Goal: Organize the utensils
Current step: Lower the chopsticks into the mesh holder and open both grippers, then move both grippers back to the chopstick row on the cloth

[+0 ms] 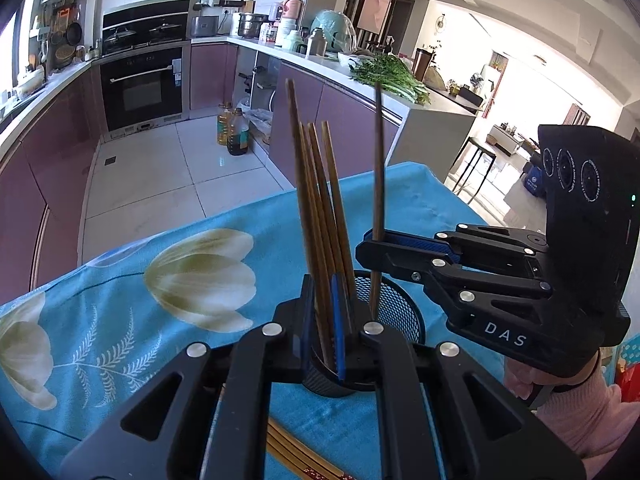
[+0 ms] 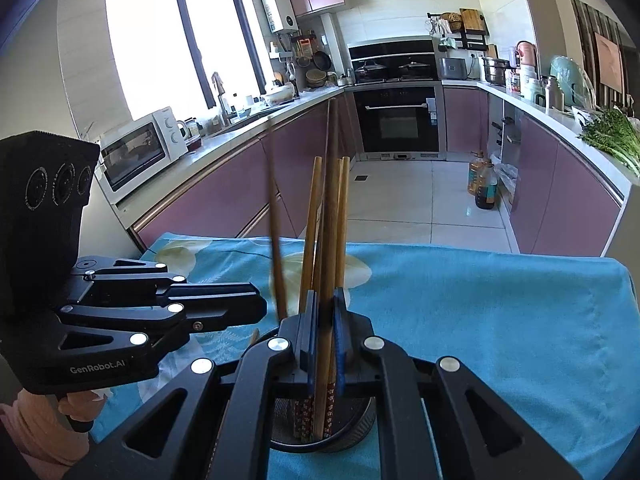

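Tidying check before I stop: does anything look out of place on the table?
Yes: a few chopsticks lie flat on the blue tablecloth, under the left gripper, while the rest stand in the black mesh holder.

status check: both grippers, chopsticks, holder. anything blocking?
Left gripper shut on the holder rim. Right gripper shut on one chopstick, upright, tip inside the holder. Several chopsticks already in. Nothing blocking.

chopstick motion-blurred, mesh holder largely hidden behind right tool
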